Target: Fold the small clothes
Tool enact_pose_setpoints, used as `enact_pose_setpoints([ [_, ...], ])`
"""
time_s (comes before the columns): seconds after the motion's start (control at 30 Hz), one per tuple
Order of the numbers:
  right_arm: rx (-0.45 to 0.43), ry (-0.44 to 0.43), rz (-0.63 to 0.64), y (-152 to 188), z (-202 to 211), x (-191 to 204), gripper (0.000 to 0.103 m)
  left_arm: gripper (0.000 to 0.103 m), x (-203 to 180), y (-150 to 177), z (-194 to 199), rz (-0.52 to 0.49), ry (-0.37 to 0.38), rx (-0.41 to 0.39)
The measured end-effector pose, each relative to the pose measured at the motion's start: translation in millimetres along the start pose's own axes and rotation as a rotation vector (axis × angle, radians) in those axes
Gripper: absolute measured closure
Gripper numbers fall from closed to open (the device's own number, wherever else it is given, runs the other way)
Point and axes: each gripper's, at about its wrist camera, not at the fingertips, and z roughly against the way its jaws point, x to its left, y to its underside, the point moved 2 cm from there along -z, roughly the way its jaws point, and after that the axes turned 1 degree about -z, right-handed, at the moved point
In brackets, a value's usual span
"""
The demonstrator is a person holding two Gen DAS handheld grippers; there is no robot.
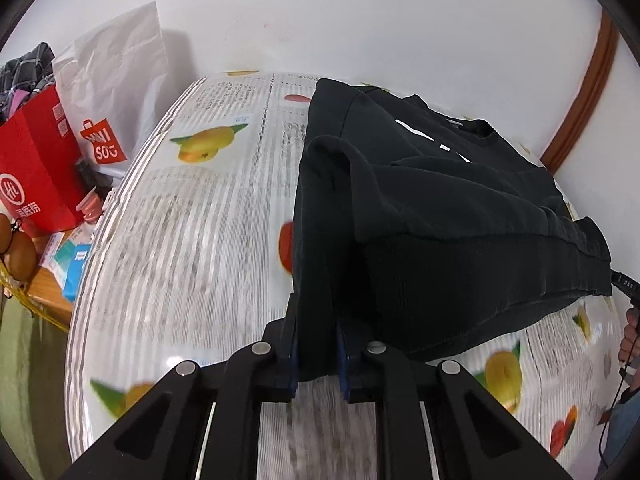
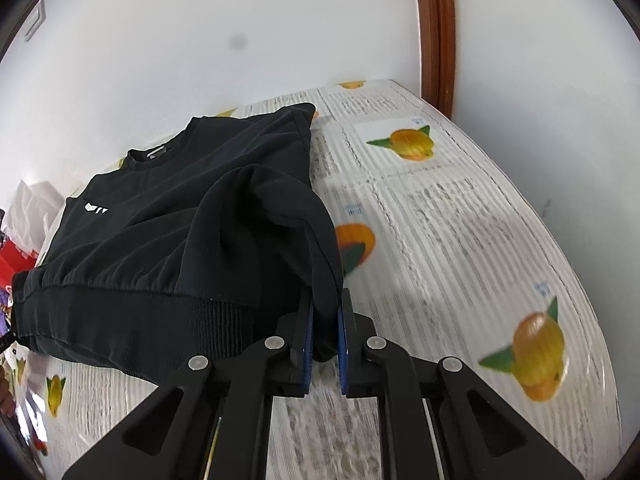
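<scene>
A small black sweatshirt (image 1: 440,200) with a white chest mark lies on the fruit-print table cover (image 1: 192,240), its ribbed hem toward me and both sleeves folded in. My left gripper (image 1: 318,344) is shut on the hem's left corner, the cloth pinched between the blue pads. In the right wrist view the same sweatshirt (image 2: 168,220) fills the left half. My right gripper (image 2: 325,340) is shut on the hem's right corner. The hem hangs slightly raised between the two grips.
A red paper bag (image 1: 36,176) and a white Miniso bag (image 1: 116,92) stand left of the table, with small boxes (image 1: 72,264) below them. A white wall lies behind. A brown door frame (image 2: 434,32) rises at the far right. A person's hand (image 1: 630,336) shows at the right edge.
</scene>
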Motion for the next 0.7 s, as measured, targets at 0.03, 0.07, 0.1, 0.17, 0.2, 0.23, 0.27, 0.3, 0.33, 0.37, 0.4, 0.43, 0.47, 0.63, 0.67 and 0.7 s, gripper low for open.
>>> enact_pose_setpoints([
  [0.03,0.001,0.003,0.002,3.2,3.9,-0.4,0.094,0.089,-0.4,3.6,2.6,-0.002,0.001,0.001],
  [0.07,0.001,0.007,0.001,6.8,7.8,-0.7,0.094,0.089,-0.9,8.3,5.5,-0.002,0.002,0.004],
  [0.1,-0.001,0.011,-0.003,10.4,11.7,-0.9,0.094,0.089,-1.0,12.8,8.3,-0.002,0.001,0.006],
  [0.17,-0.001,0.021,-0.002,18.6,19.0,-0.2,0.094,0.089,-1.7,22.9,15.3,-0.004,-0.003,0.005],
  [0.2,-0.001,0.027,0.003,21.9,22.0,0.6,0.094,0.089,-2.4,26.5,18.3,-0.009,-0.004,0.003],
  [0.23,0.0,0.034,0.009,25.8,25.7,1.2,0.094,0.089,-2.9,31.6,22.7,-0.015,-0.005,0.0],
  [0.27,0.0,0.038,0.012,29.6,29.7,1.5,0.094,0.089,-3.1,37.1,27.2,-0.018,-0.006,-0.001],
  [0.3,0.001,0.04,0.011,33.2,32.3,0.9,0.094,0.089,-3.2,42.5,31.4,-0.019,-0.006,-0.001],
  [0.33,0.003,0.04,0.008,38.1,36.2,0.0,0.094,0.089,-2.9,46.7,34.4,-0.017,-0.006,-0.003],
  [0.37,0.003,0.04,0.004,42.2,39.3,-0.6,0.093,0.089,-2.2,51.6,37.0,-0.015,-0.006,-0.005],
  [0.4,0.001,0.042,0.003,47.4,43.3,-1.1,0.093,0.089,-2.2,56.4,39.0,-0.015,-0.009,-0.006],
  [0.43,-0.001,0.046,0.009,50.9,45.8,-0.2,0.093,0.088,-2.0,60.7,40.5,-0.016,-0.012,-0.007],
  [0.47,-0.001,0.053,0.02,53.7,48.6,0.7,0.091,0.087,-2.1,63.7,41.6,-0.014,-0.013,-0.009],
  [0.63,-0.048,0.088,0.04,57.8,80.3,7.5,0.086,0.079,-0.5,69.3,54.2,0.01,-0.031,-0.032],
  [0.67,-0.073,0.071,0.049,58.8,89.7,12.1,0.081,0.078,-0.6,70.0,58.4,0.015,-0.028,-0.038],
  [0.7,-0.099,0.056,0.061,60.2,99.5,17.4,0.078,0.077,-1.1,70.6,62.2,0.018,-0.026,-0.046],
])
